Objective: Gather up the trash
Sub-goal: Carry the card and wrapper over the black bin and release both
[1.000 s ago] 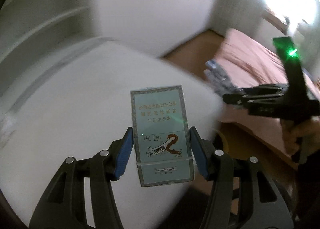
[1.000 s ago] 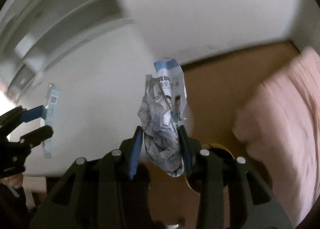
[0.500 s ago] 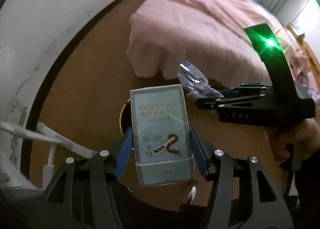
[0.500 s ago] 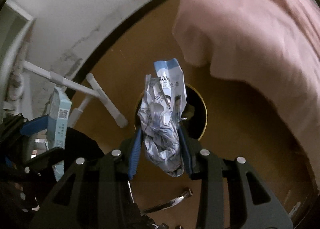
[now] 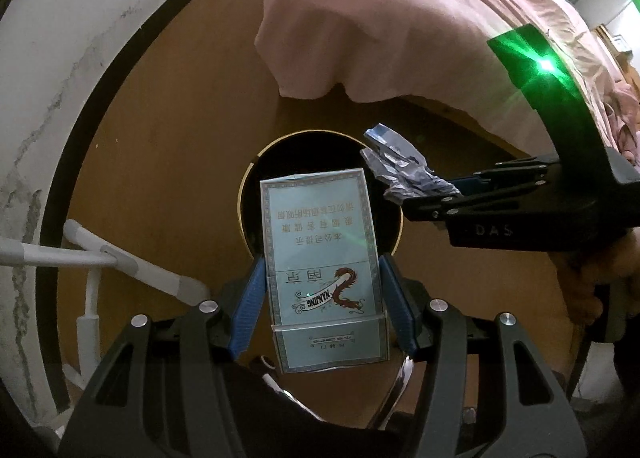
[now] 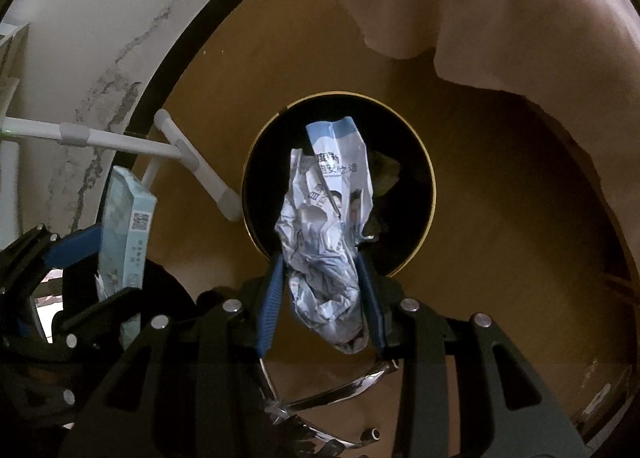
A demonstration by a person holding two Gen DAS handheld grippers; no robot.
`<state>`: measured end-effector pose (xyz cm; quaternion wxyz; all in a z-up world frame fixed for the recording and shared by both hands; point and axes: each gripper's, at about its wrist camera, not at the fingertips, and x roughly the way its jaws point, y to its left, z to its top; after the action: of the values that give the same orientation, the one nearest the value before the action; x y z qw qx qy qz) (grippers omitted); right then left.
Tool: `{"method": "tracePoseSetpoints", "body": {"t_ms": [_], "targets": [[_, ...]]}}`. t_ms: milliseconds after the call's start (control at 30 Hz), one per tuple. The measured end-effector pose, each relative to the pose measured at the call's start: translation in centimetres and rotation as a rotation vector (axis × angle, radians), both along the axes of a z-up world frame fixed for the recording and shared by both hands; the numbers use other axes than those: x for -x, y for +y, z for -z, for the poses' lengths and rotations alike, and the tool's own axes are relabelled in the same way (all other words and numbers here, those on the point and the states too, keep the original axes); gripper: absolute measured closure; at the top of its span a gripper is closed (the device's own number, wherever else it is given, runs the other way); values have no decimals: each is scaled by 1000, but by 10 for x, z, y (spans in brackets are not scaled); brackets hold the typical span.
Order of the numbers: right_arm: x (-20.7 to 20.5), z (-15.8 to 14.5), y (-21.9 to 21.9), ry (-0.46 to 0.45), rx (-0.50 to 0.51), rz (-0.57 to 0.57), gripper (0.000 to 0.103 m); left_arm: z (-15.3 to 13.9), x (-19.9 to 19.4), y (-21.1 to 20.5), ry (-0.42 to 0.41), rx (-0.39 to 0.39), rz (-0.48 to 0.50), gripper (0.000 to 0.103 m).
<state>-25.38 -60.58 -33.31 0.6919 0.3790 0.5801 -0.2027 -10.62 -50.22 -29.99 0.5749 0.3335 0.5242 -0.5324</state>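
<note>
Trash is poised over the round bin on the floor: the left tool clamps a cigarette pack, the right tool pinches a crumpled wrapper, both aligned above the opening, likely for dropping.

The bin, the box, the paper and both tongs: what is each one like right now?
Bin: open on the floor, something dark already inside.
Box: closed, held above the bin.
Paper: crumpled, held above the bin.
Left tongs: shut on the box.
Right tongs: shut on the paper.
</note>
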Motion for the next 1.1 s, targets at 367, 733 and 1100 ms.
{"method": "tracePoseSetpoints", "body": {"t_ms": [367, 733, 1100], "targets": [[-3, -3, -15, -20, 0, 31, 63, 3, -3, -8, 8, -11, -5, 48], [13, -38, -22, -88, 47, 99, 35, 1, 2, -15, 5, -3, 4, 35], [39, -155, -6, -209, 253, 132, 28, -107, 14, 10, -74, 140, -20, 13]]}}
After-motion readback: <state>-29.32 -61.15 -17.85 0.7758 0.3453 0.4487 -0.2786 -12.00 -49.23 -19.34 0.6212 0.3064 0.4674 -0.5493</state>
